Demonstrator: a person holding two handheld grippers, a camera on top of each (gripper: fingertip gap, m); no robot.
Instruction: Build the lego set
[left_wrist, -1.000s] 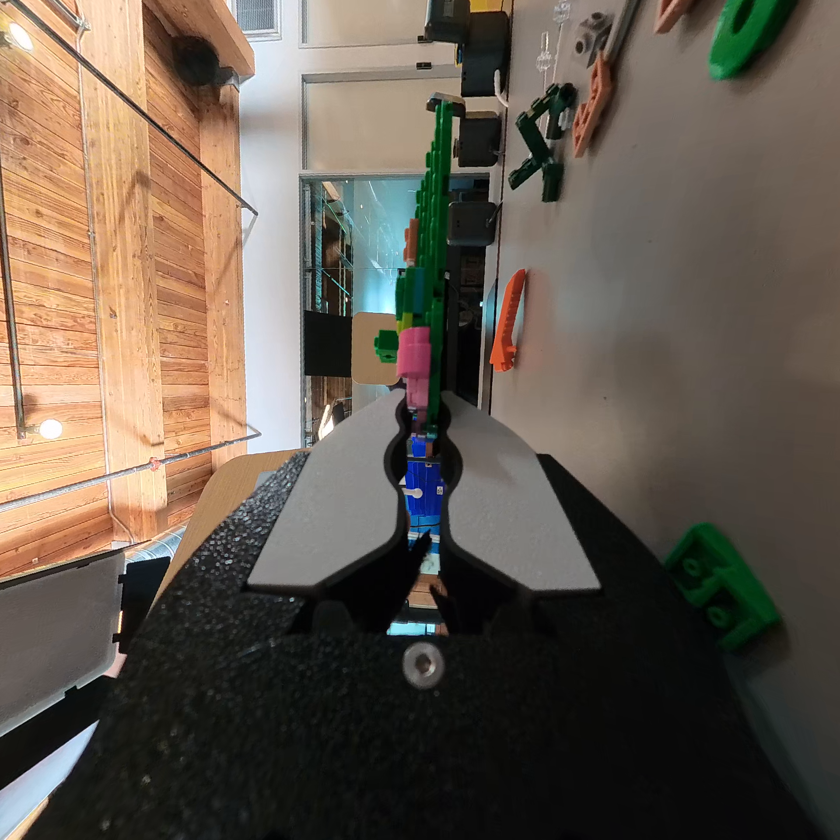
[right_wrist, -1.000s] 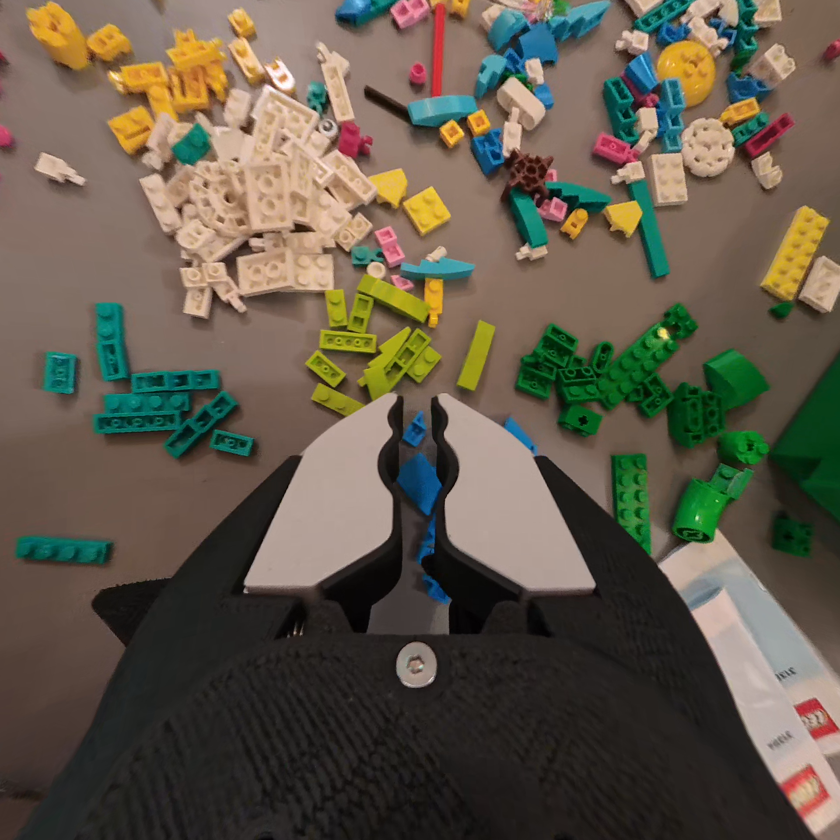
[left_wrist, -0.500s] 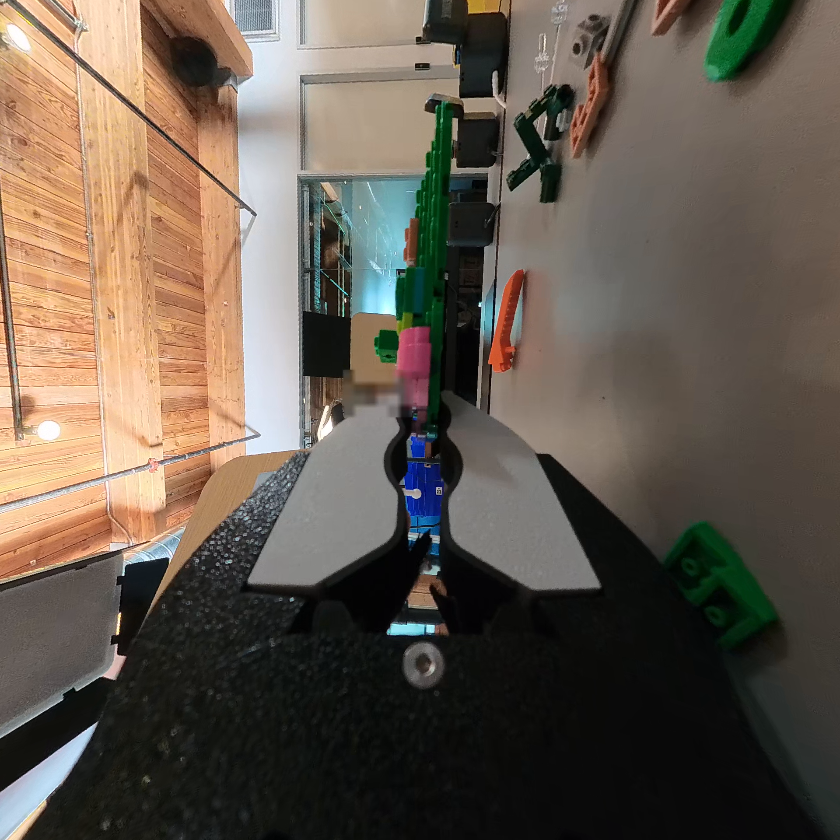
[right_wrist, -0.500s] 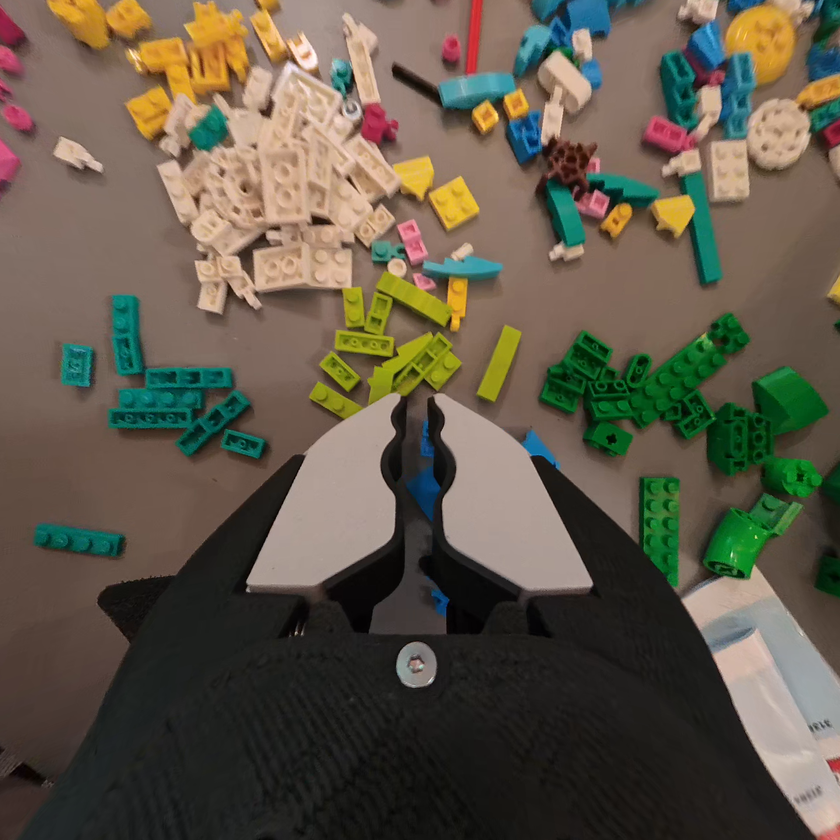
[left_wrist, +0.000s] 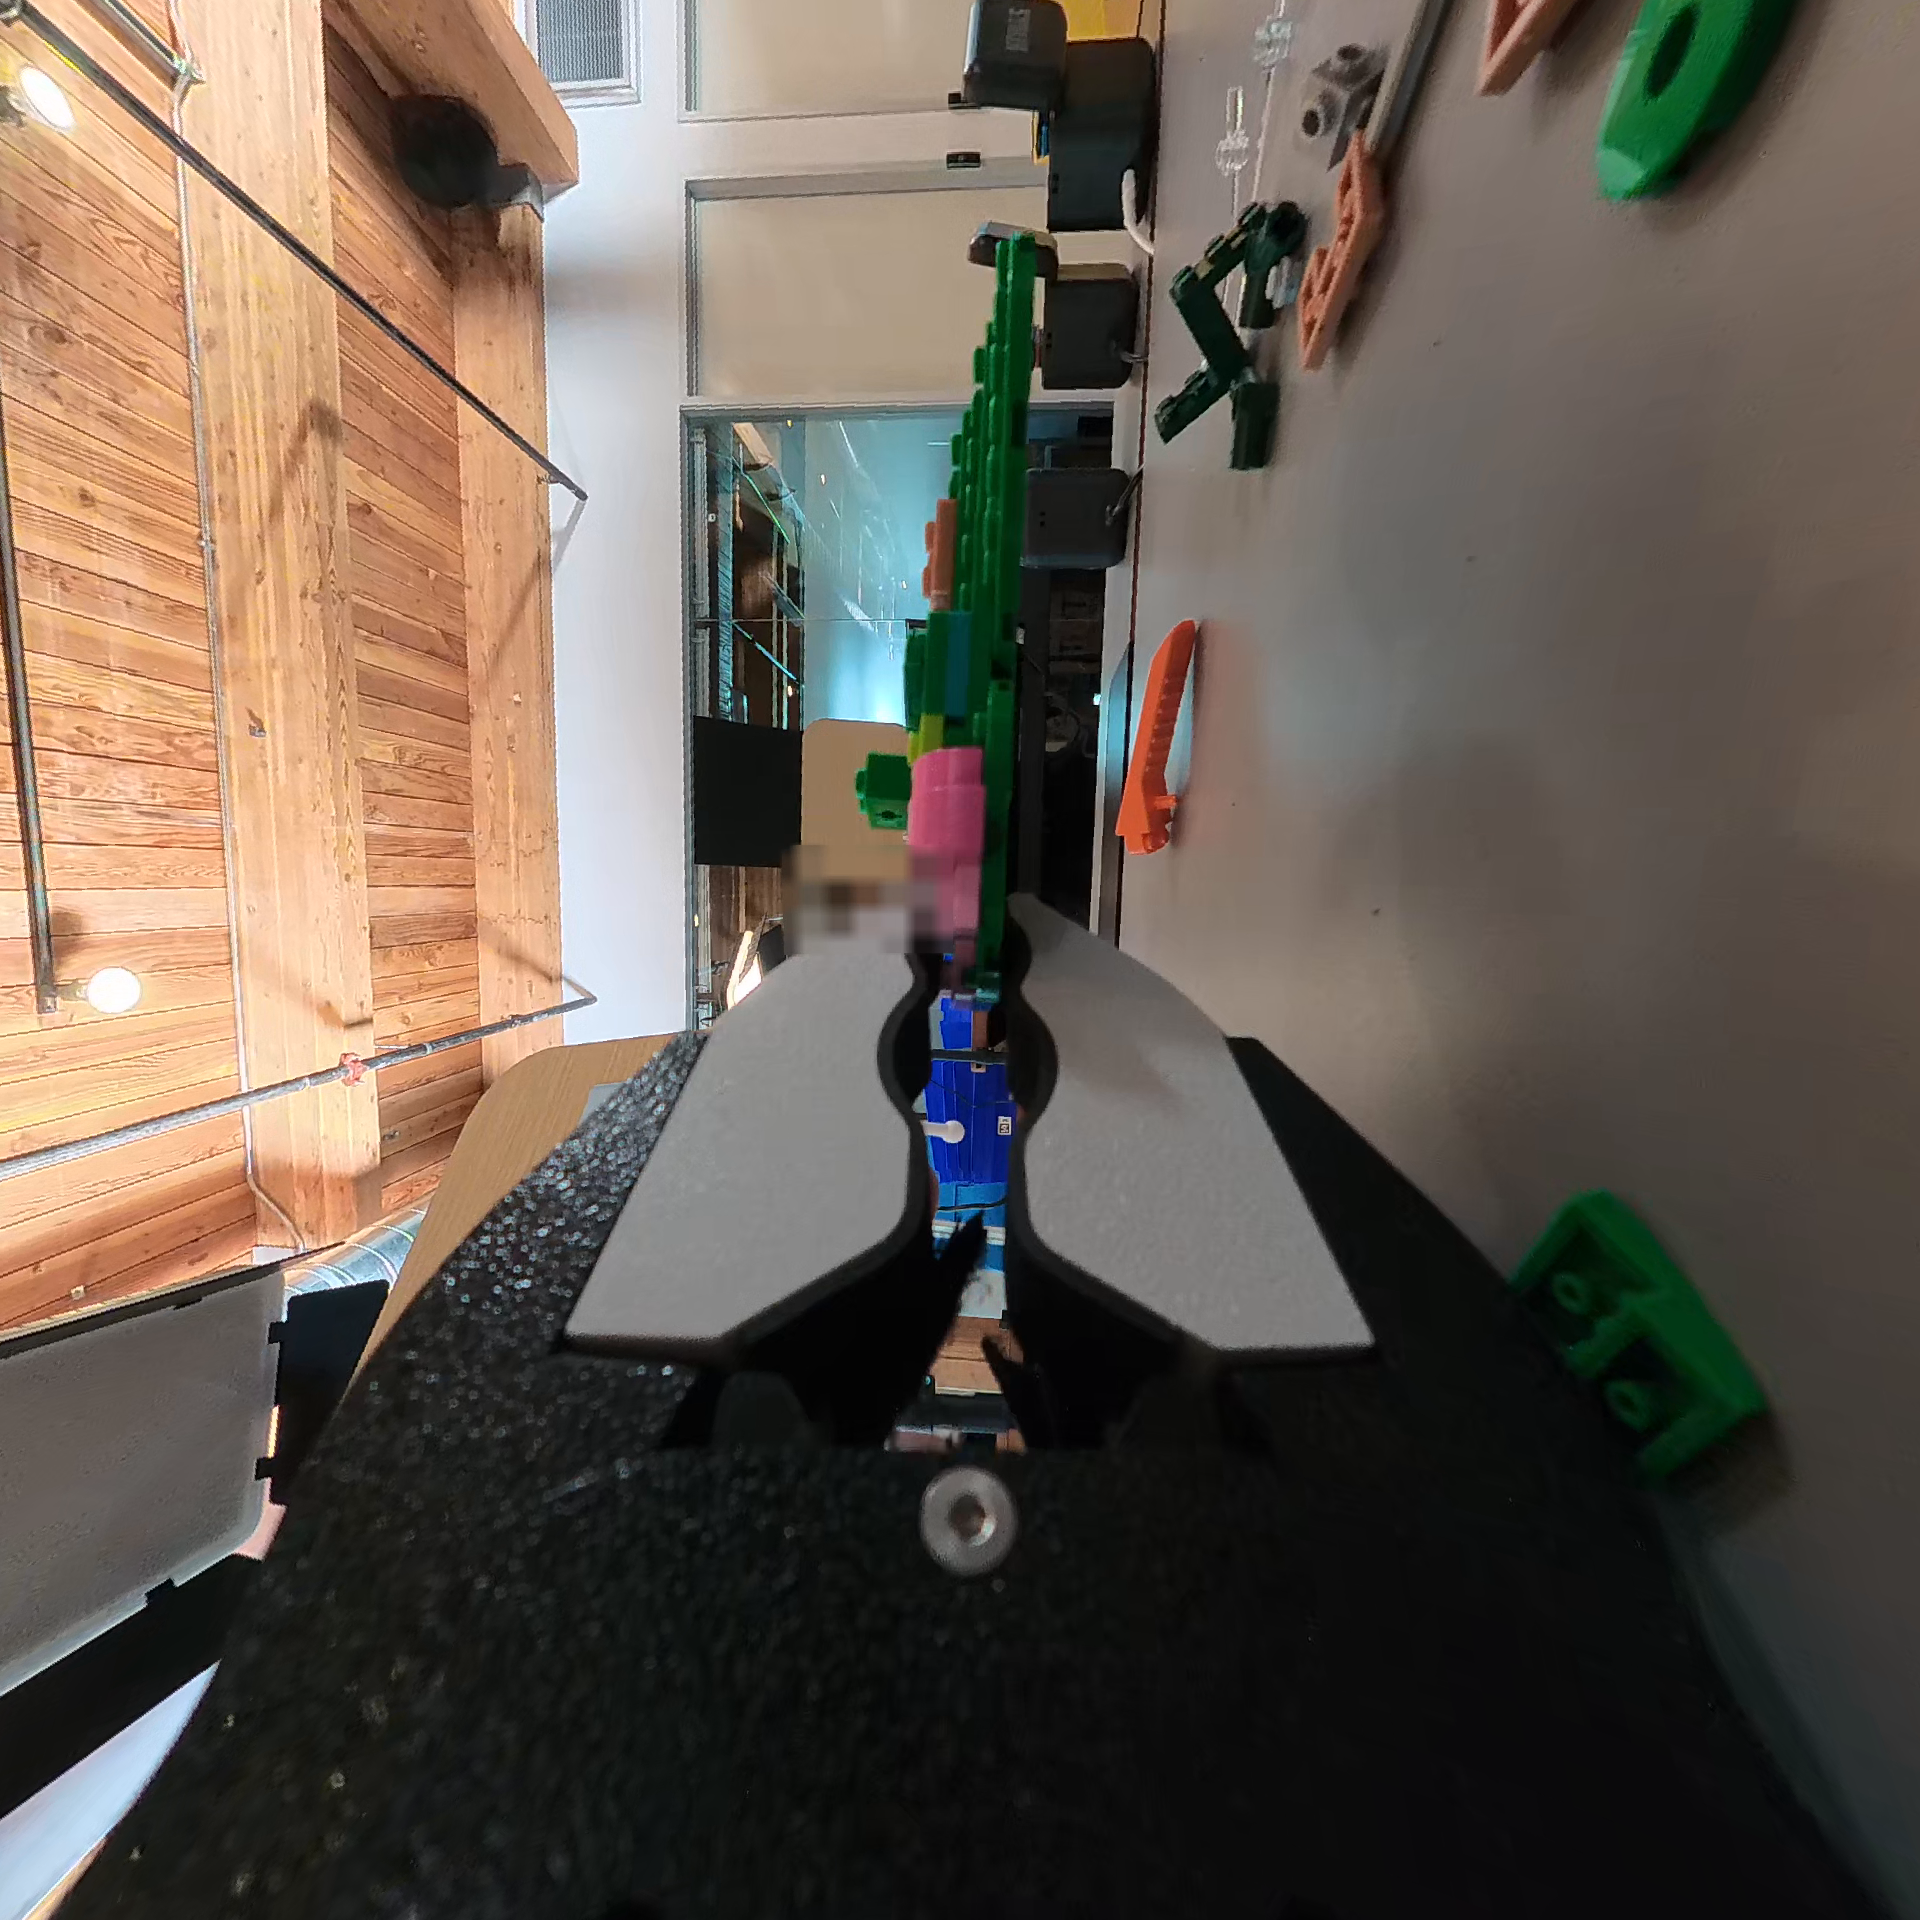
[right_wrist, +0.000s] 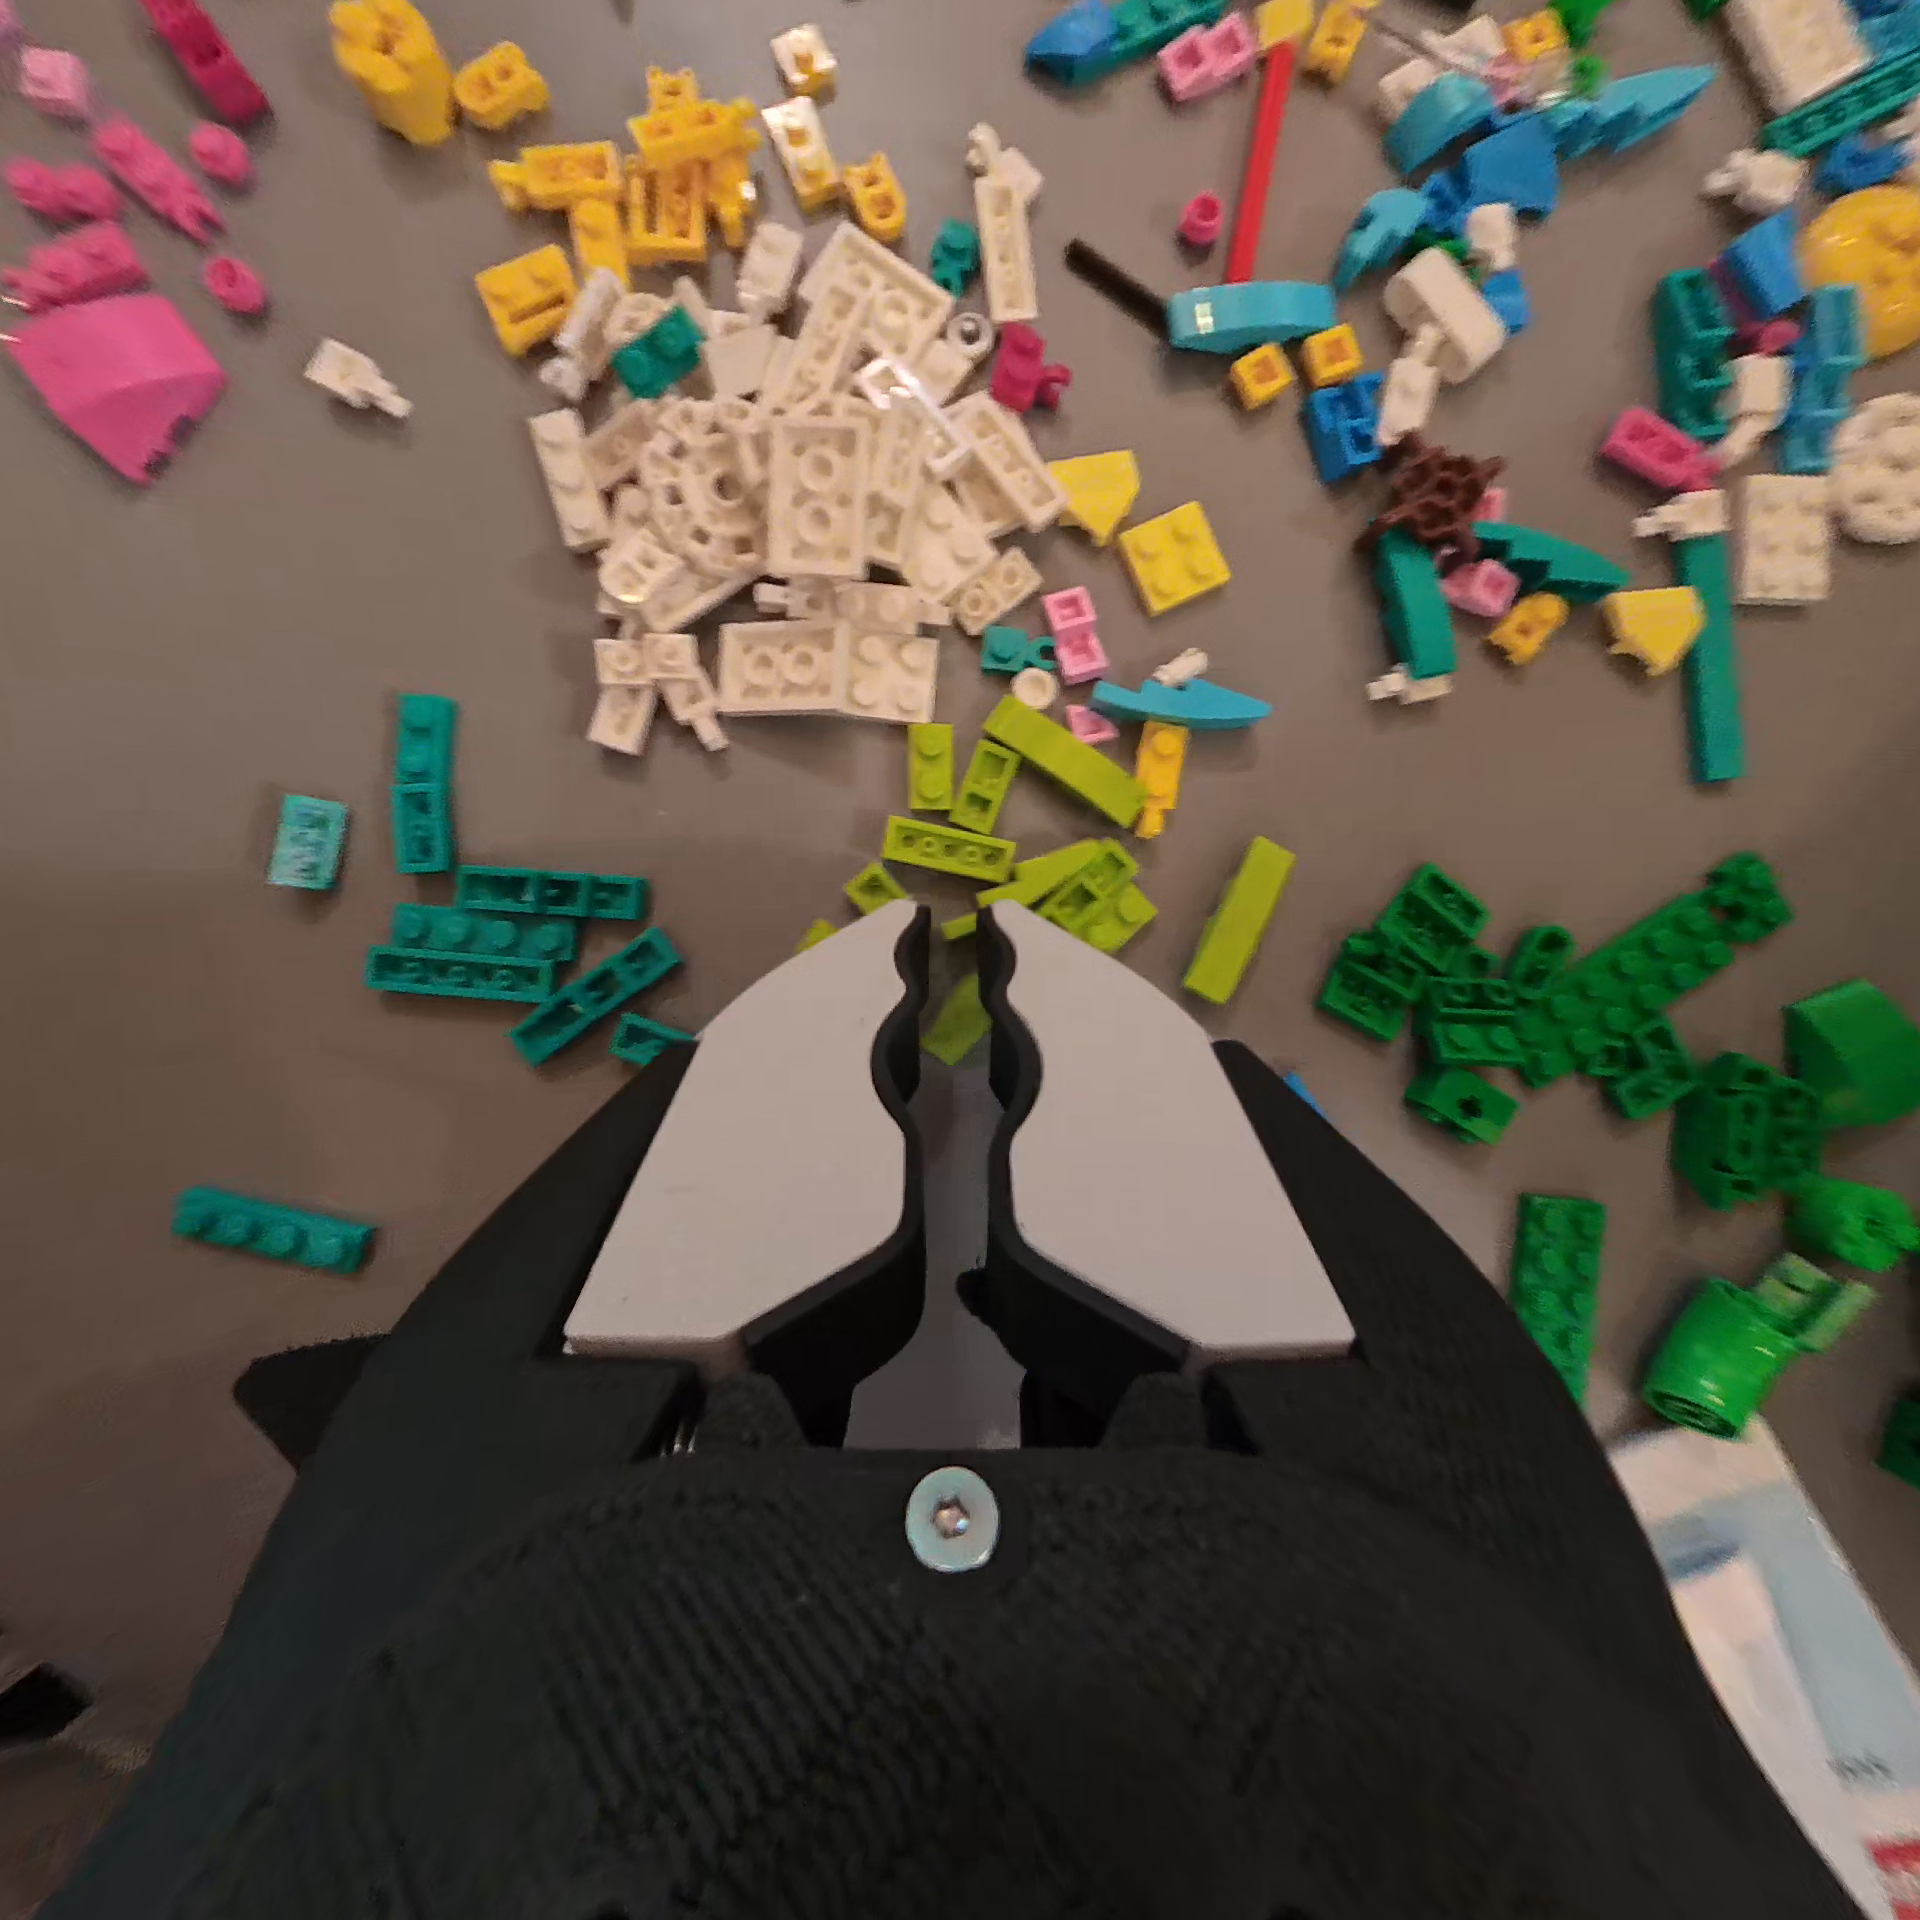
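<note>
My left gripper (left_wrist: 961, 935) is shut on the edge of a green baseplate (left_wrist: 1003, 468), held on edge above the grey table (left_wrist: 1558, 727). Pink (left_wrist: 945, 800), green, lime and salmon bricks are built on the plate's left face. My right gripper (right_wrist: 956, 914) hovers over a cluster of lime green pieces (right_wrist: 1049, 873). Its jaws are almost together with nothing between them. One lime piece (right_wrist: 956, 1013) lying on the table shows through the slit.
Sorted loose bricks cover the table: a white pile (right_wrist: 810, 520), teal plates (right_wrist: 499, 935), green pieces (right_wrist: 1558, 997), yellow, pink and blue groups farther off. A booklet (right_wrist: 1766, 1610) lies at the lower right. An orange separator (left_wrist: 1158, 738) and a green slope (left_wrist: 1631, 1330) lie near the left gripper.
My right gripper has moved forward, from above blue pieces to above the lime cluster, and its jaws have narrowed slightly. The left gripper and its plate have stayed put.
</note>
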